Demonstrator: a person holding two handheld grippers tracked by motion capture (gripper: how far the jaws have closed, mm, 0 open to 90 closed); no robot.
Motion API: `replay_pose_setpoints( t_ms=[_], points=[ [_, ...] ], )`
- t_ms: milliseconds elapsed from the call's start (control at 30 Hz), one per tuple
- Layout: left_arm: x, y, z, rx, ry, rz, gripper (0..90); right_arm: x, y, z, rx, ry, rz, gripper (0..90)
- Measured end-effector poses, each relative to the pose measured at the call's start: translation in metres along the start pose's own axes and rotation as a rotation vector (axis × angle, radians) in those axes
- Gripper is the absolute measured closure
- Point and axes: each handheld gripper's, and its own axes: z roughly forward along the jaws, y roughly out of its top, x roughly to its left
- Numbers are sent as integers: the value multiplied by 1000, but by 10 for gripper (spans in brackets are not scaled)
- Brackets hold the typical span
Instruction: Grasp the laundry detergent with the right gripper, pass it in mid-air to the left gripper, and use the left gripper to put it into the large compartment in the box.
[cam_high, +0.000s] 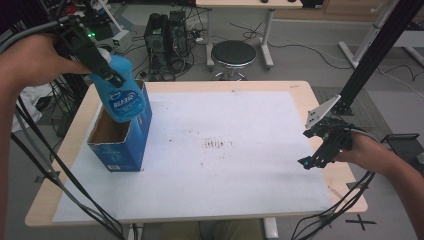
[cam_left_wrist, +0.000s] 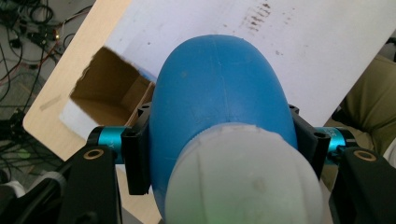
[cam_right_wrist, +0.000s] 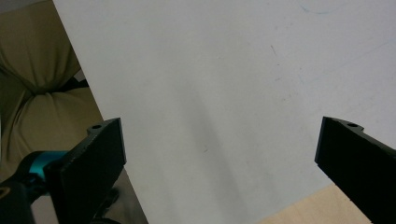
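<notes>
While you are holding the blue bottle (cam_high: 121, 89) at the left of the table (cam_high: 300, 95), your left gripper (cam_high: 111, 75) is clamping it just below its white cap (cam_left_wrist: 243, 182), one jaw pressing on each side of the neck; the bottle is hanging tilted, its base overlapping the far rim of the open blue carton (cam_high: 120, 142), and whether it is already partly inside or only in front of that rim you cannot tell from the high view; the left gripper view is looking down past the bottle to the brown interior of the carton (cam_left_wrist: 109, 88), offset to one side of the bottle's body, so the step in hand is, by judgement, the lowering of the bottle into the carton; the next move is calling for you to bring the bottle upright over the opening, ease it straight down clear of the cardboard walls, and release only once the base is resting inside; moving across the white sheet (cam_high: 225, 150) with its brown smudges (cam_high: 215, 144) at centre, nothing else is lying in the way; at the right edge your right gripper (cam_high: 312, 160) is hovering low over the sheet, jaws spread wide and gripping nothing, free to steady the carton if it is tending to tip.
</notes>
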Motion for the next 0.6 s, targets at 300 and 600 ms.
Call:
replay_pose_setpoints(
  t_ms=[300,600],
  points=[
    [13,-20,5,-27,40,-86,373,-1,1,3,8,7,-2,9],
    [25,-34,22,-15,31,-83,374,-2,3,6,11,-8,7,9]
  ],
)
